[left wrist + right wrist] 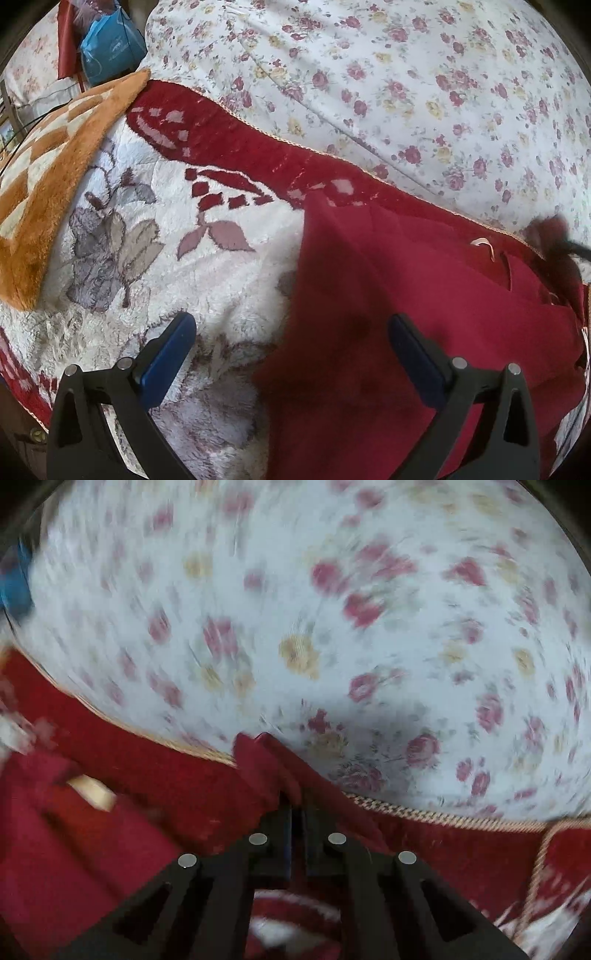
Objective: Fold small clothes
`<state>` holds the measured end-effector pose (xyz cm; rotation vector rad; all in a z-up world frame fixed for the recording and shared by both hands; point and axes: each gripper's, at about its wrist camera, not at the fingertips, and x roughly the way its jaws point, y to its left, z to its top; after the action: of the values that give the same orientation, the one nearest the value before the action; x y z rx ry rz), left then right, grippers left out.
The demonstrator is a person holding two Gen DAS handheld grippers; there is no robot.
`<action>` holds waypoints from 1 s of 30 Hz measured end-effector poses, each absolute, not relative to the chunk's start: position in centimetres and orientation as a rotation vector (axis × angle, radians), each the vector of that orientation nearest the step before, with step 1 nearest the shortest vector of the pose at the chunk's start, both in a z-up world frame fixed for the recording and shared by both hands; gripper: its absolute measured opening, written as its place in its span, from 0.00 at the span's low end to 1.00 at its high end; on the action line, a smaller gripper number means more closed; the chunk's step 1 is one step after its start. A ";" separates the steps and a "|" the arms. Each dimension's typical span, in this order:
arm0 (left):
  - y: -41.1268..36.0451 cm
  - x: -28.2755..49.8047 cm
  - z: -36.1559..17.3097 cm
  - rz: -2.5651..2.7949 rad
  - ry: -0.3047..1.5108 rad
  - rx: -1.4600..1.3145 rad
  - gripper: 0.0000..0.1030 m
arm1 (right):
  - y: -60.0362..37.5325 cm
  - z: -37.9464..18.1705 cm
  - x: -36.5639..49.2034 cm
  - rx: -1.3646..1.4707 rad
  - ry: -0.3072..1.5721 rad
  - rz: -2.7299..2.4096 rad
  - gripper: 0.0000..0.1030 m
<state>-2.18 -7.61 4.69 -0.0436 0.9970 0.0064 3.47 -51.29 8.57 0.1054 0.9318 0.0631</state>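
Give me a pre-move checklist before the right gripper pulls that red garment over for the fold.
1. Right gripper shut on the red garment: ok, a bunched fold sits between the closed jaws.
2. Left gripper open and empty: ok, jaws wide above the garment's left edge.
3. Garment lying flat on the plush blanket: ok in the left wrist view, mostly smooth.
4. Which corner or hem the right grips: cannot tell, view is blurred.
5. Garment label clear of the fold line: cannot tell.
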 end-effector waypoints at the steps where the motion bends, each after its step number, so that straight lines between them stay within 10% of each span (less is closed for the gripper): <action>1: -7.7 -2.2 4.8 0.005 0.996 -0.043 1.00 | -51.9 10.4 2.3 0.157 0.896 0.118 0.04; 13: -5.9 -3.7 7.0 0.014 0.932 -0.143 1.00 | -46.1 28.8 -10.9 0.227 0.595 0.743 0.05; 30: -2.4 -3.0 8.8 -0.007 0.852 -0.262 1.00 | -20.8 6.6 5.3 0.056 1.155 0.853 0.15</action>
<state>-2.98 -2.40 8.76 -0.2621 0.8518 -0.0071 5.32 -20.83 6.59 0.0555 1.1553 0.8528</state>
